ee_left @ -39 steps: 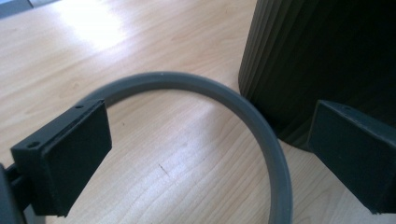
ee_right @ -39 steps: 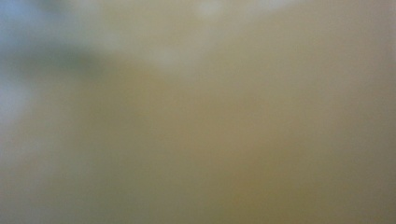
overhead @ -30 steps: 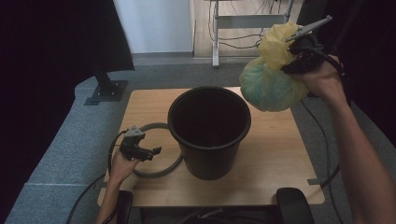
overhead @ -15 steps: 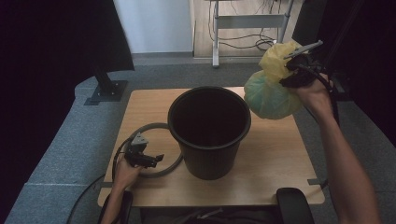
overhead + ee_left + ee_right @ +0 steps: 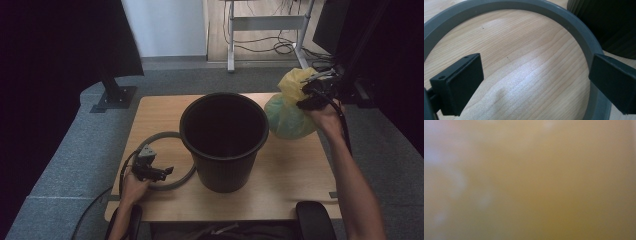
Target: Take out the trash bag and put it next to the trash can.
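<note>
A black bucket point(image 5: 221, 142) stands upright in the middle of the wooden table point(image 5: 295, 170). A grey ring point(image 5: 165, 134) lies flat on the table at its left, touching its base. My left gripper point(image 5: 166, 171) is open low over the ring's near side. In the left gripper view its jaws point(image 5: 536, 75) stand wide apart, the right one over the ring point(image 5: 524, 5), with the bucket point(image 5: 609, 25) just beyond. My right gripper point(image 5: 311, 94) is shut on the gathered neck of a full yellow-green bag point(image 5: 286, 117), right of the bucket. The bag's plastic point(image 5: 530, 180) blurs against the right gripper view's lens.
A black stand base point(image 5: 115, 96) sits on the grey carpet beyond the table's left corner. A metal desk frame point(image 5: 265, 22) with cables is at the back. Two black chair armrests point(image 5: 312, 217) flank the table's near edge.
The right gripper has lowered the bag from high above the table's right side down beside the bucket. The left gripper has slid right and closer to the ring.
</note>
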Motion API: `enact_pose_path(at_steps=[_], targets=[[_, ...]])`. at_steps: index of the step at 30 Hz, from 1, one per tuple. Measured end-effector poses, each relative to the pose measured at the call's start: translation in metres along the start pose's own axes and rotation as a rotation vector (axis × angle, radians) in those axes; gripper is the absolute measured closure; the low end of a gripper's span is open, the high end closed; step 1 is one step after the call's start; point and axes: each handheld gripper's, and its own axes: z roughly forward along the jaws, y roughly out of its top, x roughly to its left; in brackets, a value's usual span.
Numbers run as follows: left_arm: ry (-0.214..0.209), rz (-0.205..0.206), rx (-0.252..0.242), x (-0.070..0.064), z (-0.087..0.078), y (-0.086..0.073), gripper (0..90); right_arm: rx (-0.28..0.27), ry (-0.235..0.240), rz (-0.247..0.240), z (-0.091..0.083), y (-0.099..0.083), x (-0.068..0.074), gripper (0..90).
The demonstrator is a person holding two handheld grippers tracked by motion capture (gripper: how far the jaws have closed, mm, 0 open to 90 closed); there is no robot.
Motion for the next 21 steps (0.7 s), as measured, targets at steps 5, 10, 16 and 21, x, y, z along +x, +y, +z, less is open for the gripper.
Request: enact_pose_path(at_steps=[5, 10, 16, 21], targets=[[0.017, -0.01, 0.014, 0.002, 0.002, -0.003, 0.0, 0.013, -0.014, 0.007, 0.017, -0.014, 0.001, 71.9], [0.024, -0.02, 0.013, 0.005, 0.001, -0.005, 0.0, 0.017, -0.007, 0.032, 0.037, -0.025, 0.004, 71.6], [0.025, -0.016, 0.02, 0.004, 0.002, -0.006, 0.0, 0.027, 0.007, 0.027, 0.066, -0.029, 0.014, 71.3], [0.031, -0.004, 0.027, 0.003, 0.002, -0.006, 0.0, 0.035, 0.015, 0.042, 0.093, -0.032, 0.022, 71.0]])
